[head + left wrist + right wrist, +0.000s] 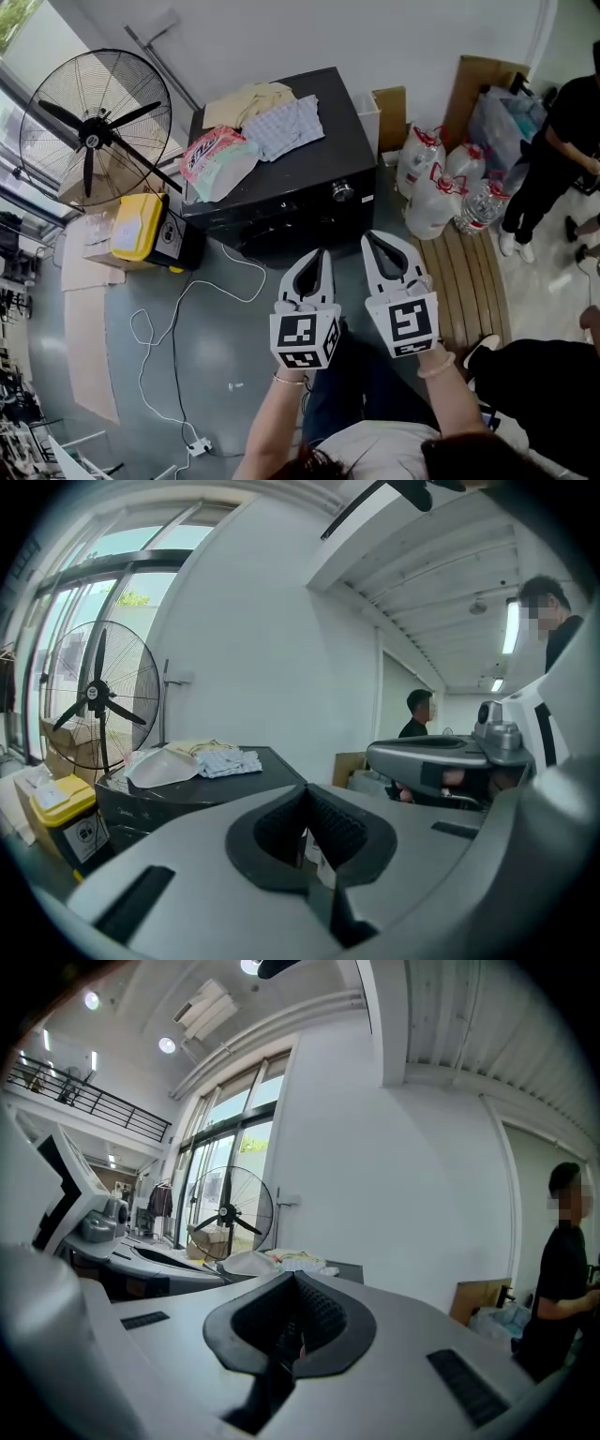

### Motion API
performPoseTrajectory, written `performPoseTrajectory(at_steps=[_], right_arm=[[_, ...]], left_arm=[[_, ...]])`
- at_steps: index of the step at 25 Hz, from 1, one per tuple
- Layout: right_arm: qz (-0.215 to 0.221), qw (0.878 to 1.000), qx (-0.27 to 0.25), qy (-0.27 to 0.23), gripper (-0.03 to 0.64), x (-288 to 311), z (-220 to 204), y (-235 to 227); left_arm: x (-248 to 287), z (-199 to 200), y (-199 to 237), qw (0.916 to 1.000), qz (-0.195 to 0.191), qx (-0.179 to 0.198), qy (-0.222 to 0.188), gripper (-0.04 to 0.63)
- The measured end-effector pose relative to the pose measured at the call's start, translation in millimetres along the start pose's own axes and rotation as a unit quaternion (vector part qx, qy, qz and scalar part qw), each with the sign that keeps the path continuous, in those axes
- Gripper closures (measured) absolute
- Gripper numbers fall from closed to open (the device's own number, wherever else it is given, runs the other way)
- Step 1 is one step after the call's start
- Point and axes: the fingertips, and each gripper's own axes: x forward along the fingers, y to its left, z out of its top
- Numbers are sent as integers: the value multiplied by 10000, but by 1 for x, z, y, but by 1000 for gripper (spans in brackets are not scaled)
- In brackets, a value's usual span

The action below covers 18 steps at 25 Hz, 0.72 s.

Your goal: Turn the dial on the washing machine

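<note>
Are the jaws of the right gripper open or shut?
Shut: the right gripper has its two jaw tips touching in its own view.

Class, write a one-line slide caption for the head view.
Shut and empty, the left claw and right claw face the black washing machine; its dial is untouched.

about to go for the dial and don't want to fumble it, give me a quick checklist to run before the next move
1. Dial visible on the washing machine front: ok.
2. Right claw open to take the dial: not ok, shut and empty.
3. Left claw out of the way: ok, shut, empty, short of the machine.
4. Space between claws and dial free: ok in the head view.
5. Clothes on top clear of the dial: ok.
6. Dial's present setting: cannot tell, too small.
</note>
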Motion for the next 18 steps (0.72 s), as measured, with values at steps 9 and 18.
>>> performPoseTrajectory(at_steps=[9,18], right_arm=[[14,9998,-39,169,595,53,-23,5],[-24,9993,-111,366,594,97,-50,5]], left_arm=[[35,-17,34,10000,-80,33,41,581],[69,-31,63,9998,-176,89,79,581]])
